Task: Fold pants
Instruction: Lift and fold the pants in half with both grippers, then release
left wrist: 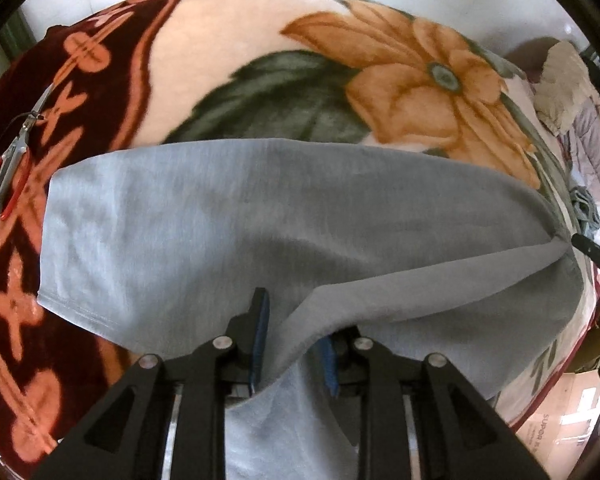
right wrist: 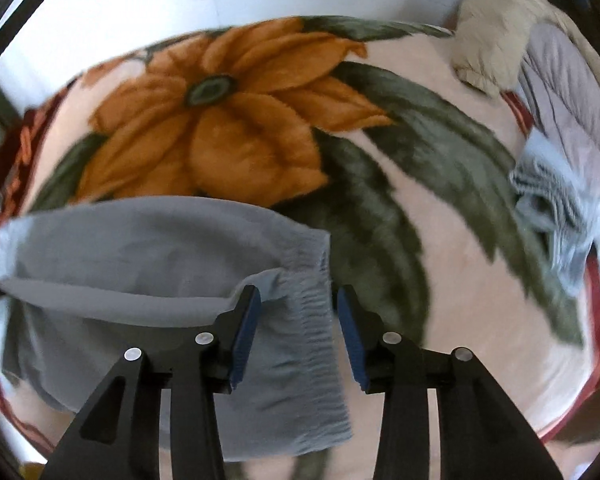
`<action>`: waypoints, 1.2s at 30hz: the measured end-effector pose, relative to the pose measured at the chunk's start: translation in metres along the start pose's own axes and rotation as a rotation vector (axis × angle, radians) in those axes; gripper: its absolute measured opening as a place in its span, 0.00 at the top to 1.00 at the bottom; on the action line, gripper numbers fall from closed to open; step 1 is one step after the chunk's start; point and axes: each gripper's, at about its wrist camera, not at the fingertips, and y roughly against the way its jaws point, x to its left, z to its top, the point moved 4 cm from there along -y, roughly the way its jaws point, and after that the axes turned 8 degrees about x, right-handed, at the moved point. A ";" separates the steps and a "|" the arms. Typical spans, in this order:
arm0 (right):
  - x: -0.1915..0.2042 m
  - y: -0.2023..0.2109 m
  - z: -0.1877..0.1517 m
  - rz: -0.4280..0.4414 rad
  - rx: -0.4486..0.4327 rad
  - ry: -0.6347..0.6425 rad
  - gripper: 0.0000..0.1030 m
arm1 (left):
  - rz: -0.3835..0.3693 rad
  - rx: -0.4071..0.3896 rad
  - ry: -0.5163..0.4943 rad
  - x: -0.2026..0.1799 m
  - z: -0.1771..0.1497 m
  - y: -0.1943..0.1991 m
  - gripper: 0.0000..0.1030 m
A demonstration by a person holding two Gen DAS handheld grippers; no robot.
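Grey pants (left wrist: 228, 216) lie across a floral blanket (left wrist: 228, 52) on a bed. In the left wrist view my left gripper (left wrist: 296, 320) has its jaws apart, with a raised fold of the grey cloth lying between them. In the right wrist view the elastic waistband (right wrist: 312, 300) of the pants (right wrist: 140, 248) lies between the blue pads of my right gripper (right wrist: 298, 300), whose jaws stand wide apart over it. The tip of the right gripper shows at the right edge of the left wrist view (left wrist: 592, 248), by the waistband end.
Scissors with red handles (left wrist: 12, 160) lie on the blanket's dark red border at the left. A beige garment (right wrist: 496, 32), a quilted grey cover (right wrist: 568, 96) and a crumpled grey-blue cloth (right wrist: 548, 200) lie at the right. A white wall stands behind the bed.
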 end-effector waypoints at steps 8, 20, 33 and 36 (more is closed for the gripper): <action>-0.006 -0.031 0.003 0.077 0.105 -0.020 0.67 | 0.065 0.035 0.057 -0.004 -0.005 0.002 0.90; -0.019 0.017 0.001 0.126 0.011 -0.077 0.78 | 0.106 -0.016 0.227 -0.019 -0.022 0.064 0.96; -0.002 -0.032 0.051 0.019 0.034 0.004 0.78 | 0.191 0.005 0.219 -0.008 0.061 0.019 0.95; 0.000 -0.048 0.051 -0.022 0.065 0.010 0.77 | 0.201 0.034 0.186 -0.008 0.071 -0.003 0.94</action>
